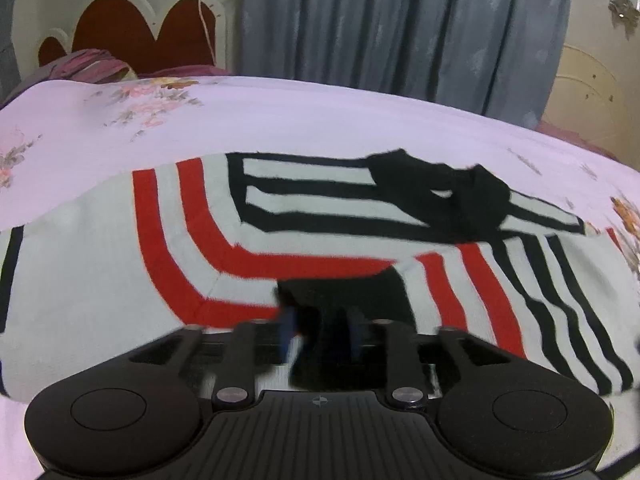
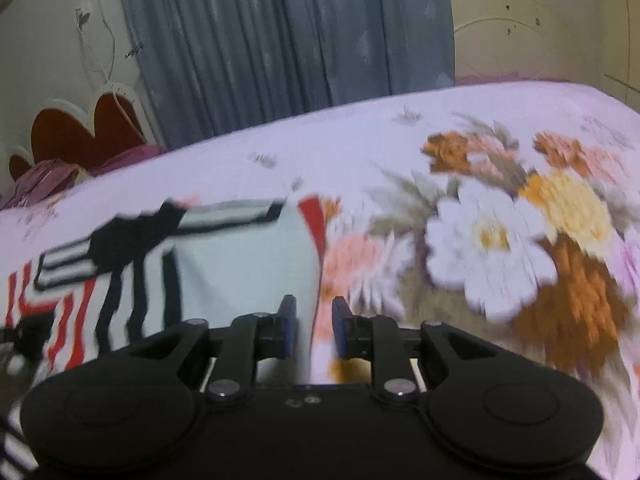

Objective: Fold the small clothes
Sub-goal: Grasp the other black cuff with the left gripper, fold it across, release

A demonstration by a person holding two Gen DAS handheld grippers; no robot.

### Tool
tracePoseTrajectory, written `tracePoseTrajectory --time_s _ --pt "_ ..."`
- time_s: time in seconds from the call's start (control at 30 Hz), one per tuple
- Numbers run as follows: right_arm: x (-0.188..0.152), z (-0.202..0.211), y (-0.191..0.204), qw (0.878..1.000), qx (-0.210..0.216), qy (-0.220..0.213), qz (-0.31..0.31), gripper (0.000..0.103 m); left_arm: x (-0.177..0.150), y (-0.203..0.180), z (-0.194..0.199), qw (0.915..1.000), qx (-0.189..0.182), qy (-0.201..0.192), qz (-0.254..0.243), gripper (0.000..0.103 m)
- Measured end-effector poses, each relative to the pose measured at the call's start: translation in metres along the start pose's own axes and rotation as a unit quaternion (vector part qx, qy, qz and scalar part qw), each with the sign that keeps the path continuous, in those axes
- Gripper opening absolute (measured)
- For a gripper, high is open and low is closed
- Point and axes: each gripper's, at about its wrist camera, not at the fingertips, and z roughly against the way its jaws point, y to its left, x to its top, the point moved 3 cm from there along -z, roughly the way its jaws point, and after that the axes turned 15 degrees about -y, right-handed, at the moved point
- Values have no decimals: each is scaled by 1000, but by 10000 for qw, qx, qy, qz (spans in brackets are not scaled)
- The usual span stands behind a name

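Note:
A small white knit sweater with red and black stripes and a black collar lies spread on the bed. One sleeve is folded across its body. My left gripper is low over the sweater's near edge; its blue-padded fingers are close together around a black patch of fabric, blurred. In the right wrist view the sweater lies to the left. My right gripper is at the sweater's right edge, its fingers a little apart with the white cloth edge between them.
The bed has a pale pink sheet with a large floral print. A red heart-shaped headboard and purple bedding are far left. Blue-grey curtains hang behind the bed. A cream cabinet stands at right.

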Motion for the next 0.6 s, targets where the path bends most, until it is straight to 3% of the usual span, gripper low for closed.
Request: tracePoseTrajectory --time_s 0.07,0.13,0.17,0.2,0.23,0.3,0.4,0.47,0.5,0.53,0.6 --pt "9 -24 -10 9998 -13 -35 -184 42 4 1 -6 10000 41 -12 59 38" --pt "14 -52 -22 9984 35 128 -541 41 6 0 -14 9999 -22 30 122 37" --pt "14 -66 -27 9968 74 276 -752 37 5 -1 -16 10000 -44 29 71 32" --pt "13 -77 -30 9947 170 380 -936 28 6 -3 -17 10000 -88 -9 14 9" --pt "11 -85 -32 9916 409 475 -1130 9 8 -2 -14 9998 -126 -141 79 9" --pt "13 -84 -25 9960 439 337 -698 8 10 -3 -4 9985 105 -538 -8 9" --pt "-1 -85 -28 9975 194 330 -598 9 -5 -2 -14 9991 242 -346 -52 9" --pt "1 -81 -21 9986 115 313 -410 17 -3 -7 -13 9987 261 -333 -280 11" --pt "4 -79 -18 9991 54 309 -291 23 1 -6 -12 9986 322 -320 -275 24" --pt "9 -73 -17 9996 -54 204 -165 31 4 -2 -8 9979 485 -351 -246 47" --pt "21 -55 -12 9999 3 -142 -3 29 15 -1 10 9931 819 -780 -297 58"
